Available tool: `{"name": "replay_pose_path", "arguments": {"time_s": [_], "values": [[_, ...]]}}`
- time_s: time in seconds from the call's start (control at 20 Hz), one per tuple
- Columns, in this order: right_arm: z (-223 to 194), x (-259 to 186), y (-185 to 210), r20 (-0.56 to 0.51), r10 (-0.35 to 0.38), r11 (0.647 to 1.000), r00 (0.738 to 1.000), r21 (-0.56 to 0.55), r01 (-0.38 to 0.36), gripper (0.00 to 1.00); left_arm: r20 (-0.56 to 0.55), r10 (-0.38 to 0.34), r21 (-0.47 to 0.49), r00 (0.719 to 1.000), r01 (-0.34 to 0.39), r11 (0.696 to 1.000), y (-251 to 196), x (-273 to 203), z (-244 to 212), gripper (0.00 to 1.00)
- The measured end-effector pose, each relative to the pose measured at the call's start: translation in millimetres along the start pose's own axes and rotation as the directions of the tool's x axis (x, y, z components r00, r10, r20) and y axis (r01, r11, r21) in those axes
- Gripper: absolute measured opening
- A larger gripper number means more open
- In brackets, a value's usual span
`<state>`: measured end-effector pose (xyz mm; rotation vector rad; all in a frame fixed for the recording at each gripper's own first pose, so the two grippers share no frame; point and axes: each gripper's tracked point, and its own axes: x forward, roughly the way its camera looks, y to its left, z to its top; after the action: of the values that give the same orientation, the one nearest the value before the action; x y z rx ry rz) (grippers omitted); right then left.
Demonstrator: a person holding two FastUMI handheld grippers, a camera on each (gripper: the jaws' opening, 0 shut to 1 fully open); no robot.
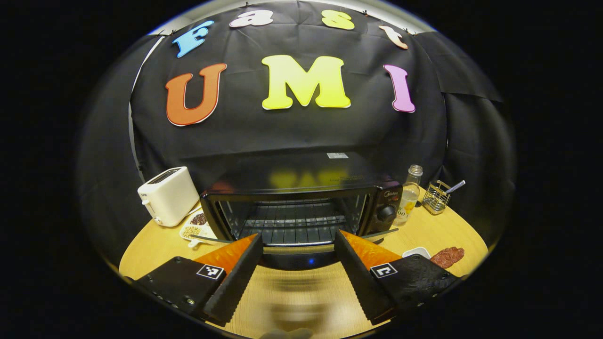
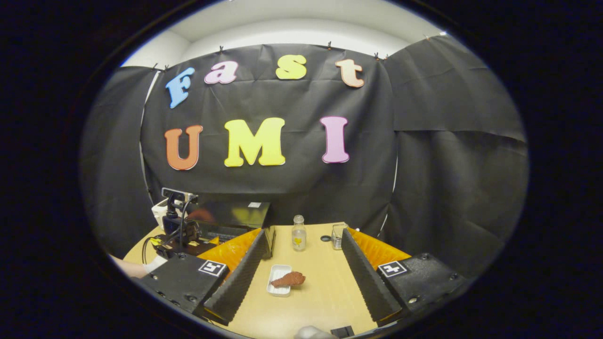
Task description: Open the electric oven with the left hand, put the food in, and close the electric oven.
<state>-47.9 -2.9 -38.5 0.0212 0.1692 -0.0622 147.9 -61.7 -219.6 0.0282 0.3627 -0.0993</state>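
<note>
the electric oven [image 1: 301,207] is black, with a dark wire rack [image 1: 292,223] inside and a black knob [image 1: 386,213]. left of the oven stands a white toaster [image 1: 168,195], and beside that a white tray [image 1: 195,228] with brown and pale beige heaps. right of the oven, the clear bottle [image 1: 409,195] holds yellowish liquid. the food [image 2: 288,279] is reddish brown on a white dish [image 2: 279,274]. the table [image 1: 292,292] is light wood-grain.

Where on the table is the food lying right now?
In the right gripper view, the food rests on a small white dish between the open fingers, right of the oven.
</note>
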Motion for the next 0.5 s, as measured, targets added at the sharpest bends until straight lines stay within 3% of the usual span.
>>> {"name": "replay_pose_path", "arguments": {"time_s": [0.5], "values": [[-23.3,-23.0,-7.0,-0.045,0.013,1.0,0.999,0.002,-0.013,1.0,-0.108,-0.007,-0.01,0.994,0.006,1.0,-3.2,-27.2,-66.8,0.97]]}}
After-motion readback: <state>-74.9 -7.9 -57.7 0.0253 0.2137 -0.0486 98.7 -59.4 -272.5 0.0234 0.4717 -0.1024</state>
